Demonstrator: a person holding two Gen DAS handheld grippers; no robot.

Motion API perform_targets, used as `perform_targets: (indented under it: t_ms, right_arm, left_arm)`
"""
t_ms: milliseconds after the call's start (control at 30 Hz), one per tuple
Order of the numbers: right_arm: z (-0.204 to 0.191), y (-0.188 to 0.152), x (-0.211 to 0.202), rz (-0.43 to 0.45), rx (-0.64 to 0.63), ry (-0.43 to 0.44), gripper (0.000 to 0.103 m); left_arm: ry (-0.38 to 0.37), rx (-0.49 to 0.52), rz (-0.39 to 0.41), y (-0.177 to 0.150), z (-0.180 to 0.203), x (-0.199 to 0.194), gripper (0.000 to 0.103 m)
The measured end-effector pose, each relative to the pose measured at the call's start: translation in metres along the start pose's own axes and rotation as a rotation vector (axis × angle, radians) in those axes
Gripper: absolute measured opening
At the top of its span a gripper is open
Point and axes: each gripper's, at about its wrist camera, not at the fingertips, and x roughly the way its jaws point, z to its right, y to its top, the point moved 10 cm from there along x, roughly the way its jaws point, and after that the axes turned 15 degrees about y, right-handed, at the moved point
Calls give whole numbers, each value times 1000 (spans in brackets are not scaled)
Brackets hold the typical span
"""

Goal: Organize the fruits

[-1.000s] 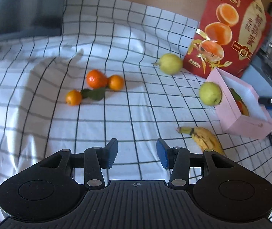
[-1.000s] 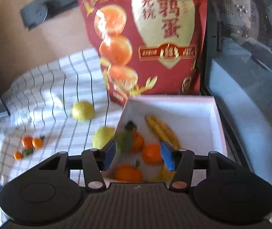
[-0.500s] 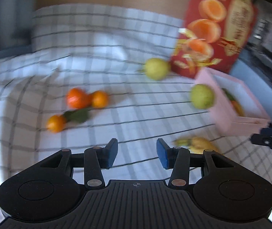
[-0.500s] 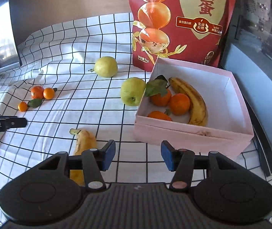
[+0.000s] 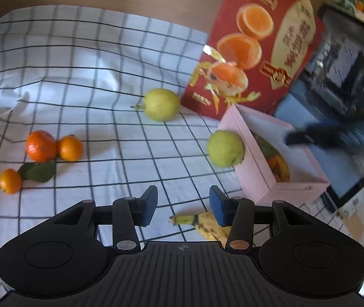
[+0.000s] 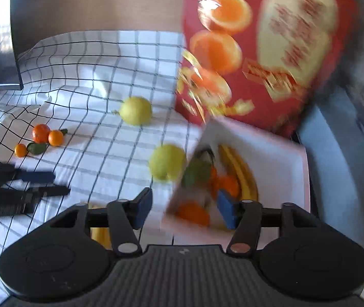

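The task is judged partly done. In the pink box (image 6: 279, 153) a banana (image 6: 240, 171), several oranges (image 6: 194, 213) and a leaf are seen. Left out on the checked cloth (image 5: 92, 97) are a green fruit (image 5: 225, 148) touching the box's wall, a yellow-green fruit (image 5: 162, 104) beyond it near the red bag (image 5: 253, 58), three oranges (image 5: 41, 146) well apart from the box, and a second banana (image 5: 207, 226) just before it. The left gripper (image 5: 183, 203) is empty, its jaws half apart. The right gripper (image 6: 183, 208) holds nothing; its jaws have just been opening.
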Motion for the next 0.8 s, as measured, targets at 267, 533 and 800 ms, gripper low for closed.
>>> perform_targets:
  t_ms: [267,533,800]
  right_arm:
    - [0,64,104,-197,-202,-49,0]
    - [10,56,174,-307,-318,-158,0]
    - [-9,35,142,-261,-236,-43,1]
  left_arm:
    - [36,-143,-17,-11,-37,1,49]
    - [85,-176,-8,-22,-61,-13,49]
    - [78,-161,-17,-19,-61,-6,49]
